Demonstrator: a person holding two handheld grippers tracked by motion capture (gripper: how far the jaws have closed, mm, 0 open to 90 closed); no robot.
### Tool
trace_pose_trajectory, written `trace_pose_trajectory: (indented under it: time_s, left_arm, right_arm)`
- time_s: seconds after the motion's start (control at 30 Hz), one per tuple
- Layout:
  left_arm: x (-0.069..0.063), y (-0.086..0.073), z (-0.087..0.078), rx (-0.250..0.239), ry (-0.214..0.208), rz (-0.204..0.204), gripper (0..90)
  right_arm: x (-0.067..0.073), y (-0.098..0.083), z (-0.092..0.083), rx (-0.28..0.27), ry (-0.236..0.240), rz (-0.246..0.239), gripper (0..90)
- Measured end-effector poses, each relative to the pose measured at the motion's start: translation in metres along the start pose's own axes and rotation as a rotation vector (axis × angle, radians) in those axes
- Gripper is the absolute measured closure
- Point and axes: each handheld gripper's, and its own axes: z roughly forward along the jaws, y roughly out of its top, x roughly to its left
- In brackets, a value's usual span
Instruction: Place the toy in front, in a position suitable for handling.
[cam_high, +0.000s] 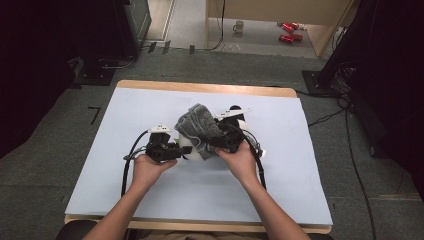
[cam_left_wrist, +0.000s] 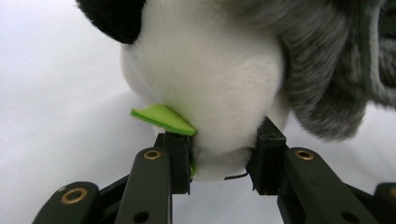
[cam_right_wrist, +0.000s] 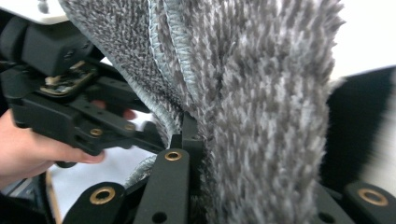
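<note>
So the person had both hands in the middle of the pale blue table cover (cam_high: 150, 200), working on a black-and-white plush toy (cam_left_wrist: 205, 79) with a grey fuzzy towel (cam_high: 199, 126) draped over it.

The left gripper (cam_left_wrist: 223, 161) was clenched on the bottom of the plush. In the left gripper view the 2 black jaws squeezed a white bulge of the toy from either side, and a little green felt piece (cam_left_wrist: 161, 119) stuck out right above the jaw on that view's left. A black patch of the toy sat at the top of that view, and the towel hung off to the right, touching the white fur.

The right gripper (cam_right_wrist: 243, 186) was clamped on the towel. In the right gripper view the grey pile ran straight up from between the jaws, with its stitched hem showing, and the left gripper with the hand holding it was just beside it on that view's left.

From the high view the towel was bunched on top of the toy, between the 2 grippers, with the right hand (cam_high: 241, 159) just below it and the left hand (cam_high: 146, 169) lower left. The toy and towel sat about mid-table.
</note>
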Motion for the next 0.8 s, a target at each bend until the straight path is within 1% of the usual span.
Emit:
trace_pose_trajectory:
  time_s: [0.03,0.13,0.27,0.33,0.43,0.57,0.8]
  left_arm:
    - [0.001,0.0,0.0,0.002,0.005,0.004,65.8]
    - [0.002,-0.001,0.0,0.003,0.015,0.007,65.5]
    - [0.004,0.0,0.0,-0.002,0.014,0.011,65.0]
    - [0.006,0.0,0.0,-0.005,0.011,0.012,65.0]
    - [0.008,0.0,0.0,-0.009,0.006,0.001,64.9]
    - [0.011,0.0,0.0,-0.016,-0.008,-0.012,64.9]
    - [0.015,0.0,-0.001,-0.022,-0.017,-0.027,64.6]
  right_arm:
    - [-0.003,0.0,-0.002,-0.001,-0.01,0.011,79.1]
    - [-0.013,0.0,-0.008,0.002,-0.053,0.019,79.0]
    - [-0.021,-0.001,-0.014,0.002,-0.073,0.023,79.1]
    - [-0.023,-0.001,-0.018,-0.002,-0.093,0.012,79.1]
    - [-0.028,0.0,-0.023,-0.006,-0.114,0.014,79.3]
    - [-0.038,0.0,-0.032,-0.022,-0.118,0.038,79.3]
    - [-0.055,-0.001,-0.048,-0.051,-0.138,0.084,79.3]
